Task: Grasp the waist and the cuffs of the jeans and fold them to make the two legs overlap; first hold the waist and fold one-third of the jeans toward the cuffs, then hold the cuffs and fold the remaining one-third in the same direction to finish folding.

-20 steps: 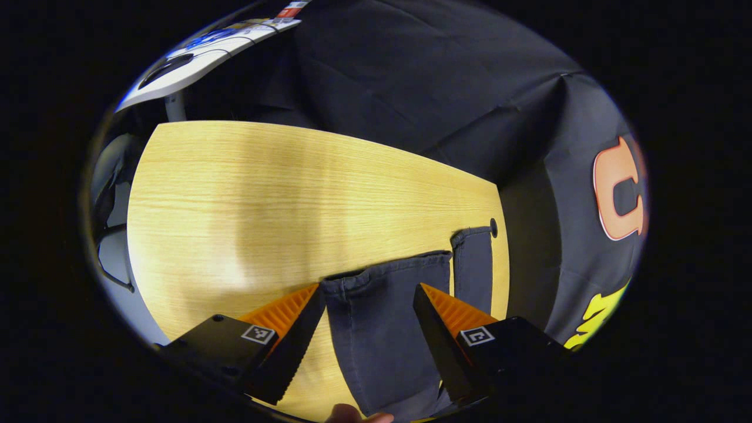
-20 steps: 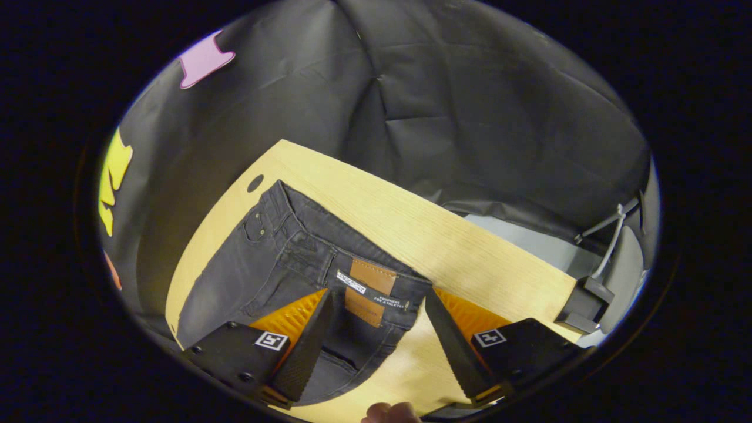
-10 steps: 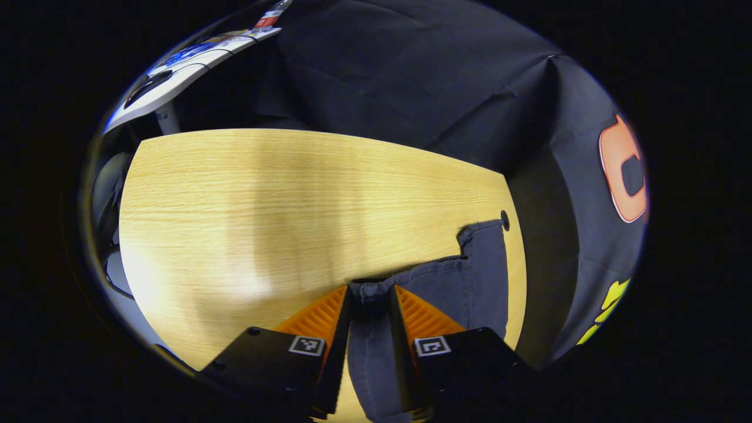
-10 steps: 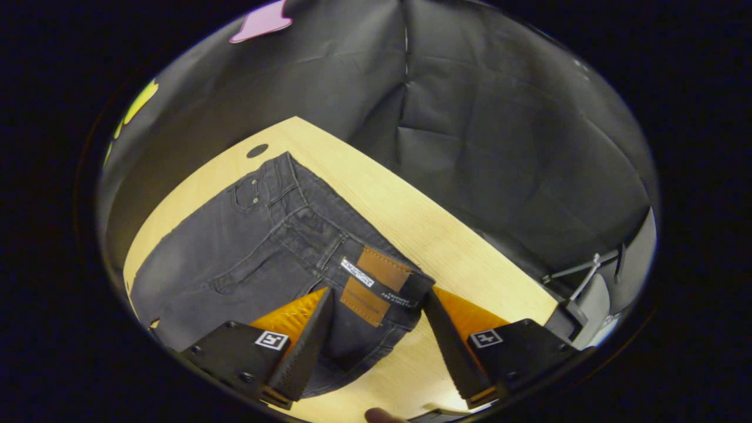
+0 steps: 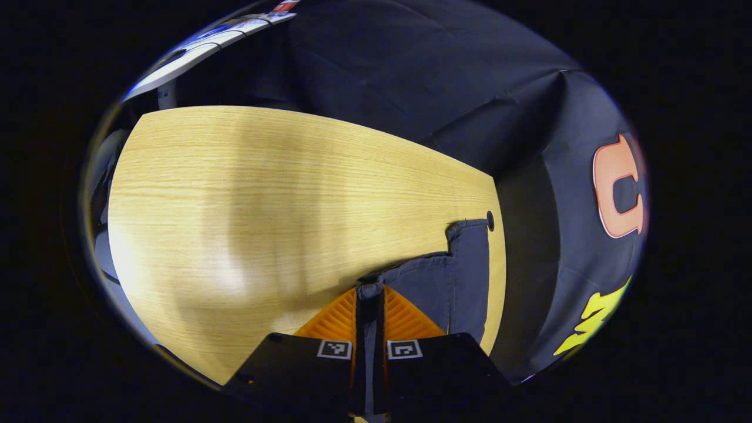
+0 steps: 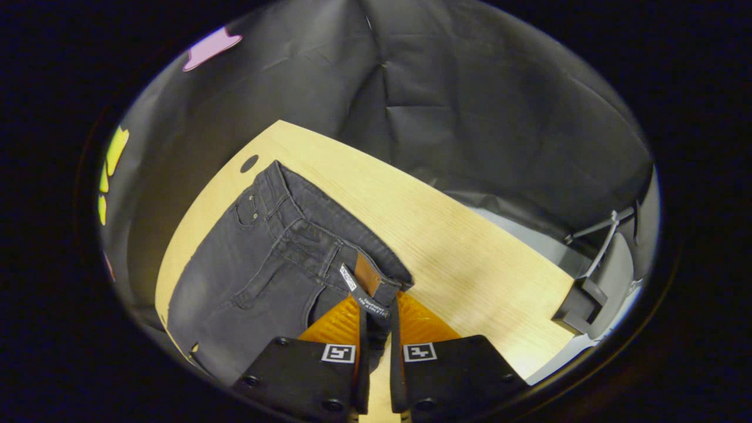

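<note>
- Your left gripper (image 5: pixel 370 302), black-bodied with ribbed orange fingers, is clamped tight on the near cuff (image 5: pixel 369 291) of the dark grey denim jeans (image 5: pixel 437 282); both fingers press on a thin bunched strip of hem that runs down between them.
- From that pinch the near leg spreads away to your right across the pale wood-grain table (image 5: pixel 264 194), and the far cuff (image 5: pixel 467 232) lies flat beyond it, just beside the small dark round hole (image 5: pixel 490 221) at the table's edge.
- The two cuffs are stepped: the far one reaches further along the table than the one you hold.
- Your right gripper (image 6: pixel 376 317), the same black and orange build, is closed on the waist (image 6: pixel 367 288) of the jeans at the tan leather patch (image 6: pixel 367 275); the waistband is puckered upward and the patch is tilted on edge between the fingers.
- In the right gripper view the jeans stretch away to the left from that grip, with the seat and pocket (image 6: pixel 249 205) flat on the table (image 6: pixel 464 264) and the far waist corner close to the round hole (image 6: pixel 249 163).
- The cloth below each pinch is hidden by the gripper bodies, so you cannot tell how much fabric each pair of fingers holds.
- The lower legs in the right gripper view run off the near table edge and are cut off.
- A grey stand or chair frame (image 6: pixel 593 276) beyond the table's right corner is too distorted to make out clearly.
- A white surface (image 5: pixel 205 44) at the top left of the left gripper view is cut off, its markings unreadable.
</note>
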Motion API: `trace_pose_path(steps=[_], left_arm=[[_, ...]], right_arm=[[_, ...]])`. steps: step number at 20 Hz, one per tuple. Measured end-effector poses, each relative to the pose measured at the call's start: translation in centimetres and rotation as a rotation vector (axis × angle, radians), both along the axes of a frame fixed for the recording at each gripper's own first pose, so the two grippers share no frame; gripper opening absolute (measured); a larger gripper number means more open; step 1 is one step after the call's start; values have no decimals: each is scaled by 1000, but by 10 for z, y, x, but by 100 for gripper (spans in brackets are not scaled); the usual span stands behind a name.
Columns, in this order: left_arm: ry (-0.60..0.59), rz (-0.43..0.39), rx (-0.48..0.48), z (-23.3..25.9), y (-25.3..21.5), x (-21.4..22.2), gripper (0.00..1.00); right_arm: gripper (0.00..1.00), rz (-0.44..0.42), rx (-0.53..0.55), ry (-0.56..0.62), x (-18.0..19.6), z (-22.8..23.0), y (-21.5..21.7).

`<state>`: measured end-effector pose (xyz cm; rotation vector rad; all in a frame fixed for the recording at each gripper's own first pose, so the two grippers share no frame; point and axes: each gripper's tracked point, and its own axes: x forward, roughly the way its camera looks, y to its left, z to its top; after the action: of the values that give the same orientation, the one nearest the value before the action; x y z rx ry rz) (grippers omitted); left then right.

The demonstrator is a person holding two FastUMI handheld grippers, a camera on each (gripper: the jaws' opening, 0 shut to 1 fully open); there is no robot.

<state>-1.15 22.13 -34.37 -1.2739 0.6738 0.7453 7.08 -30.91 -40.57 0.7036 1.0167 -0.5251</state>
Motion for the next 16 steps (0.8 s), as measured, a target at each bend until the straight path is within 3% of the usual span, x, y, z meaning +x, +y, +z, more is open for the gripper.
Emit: trace_pose_path(steps=[1,2,8,13,16], left_arm=[[-5,-5,-11,3,-3,-2,16],[-10,-8,-19,8,-4,-3,7],[-56,24,-75,43,-8,-7,5],[-133,111,-184,89,3,26,5],[-110,149,-249,95,14,49,5]], right_arm=[[15,-17,23,-12,1,6,-1],[8,-23,51,-22,1,9,2],[8,-57,220,-104,1,58,20],[8,-148,435,-143,31,108,29],[8,-182,515,-150,62,124,23]])
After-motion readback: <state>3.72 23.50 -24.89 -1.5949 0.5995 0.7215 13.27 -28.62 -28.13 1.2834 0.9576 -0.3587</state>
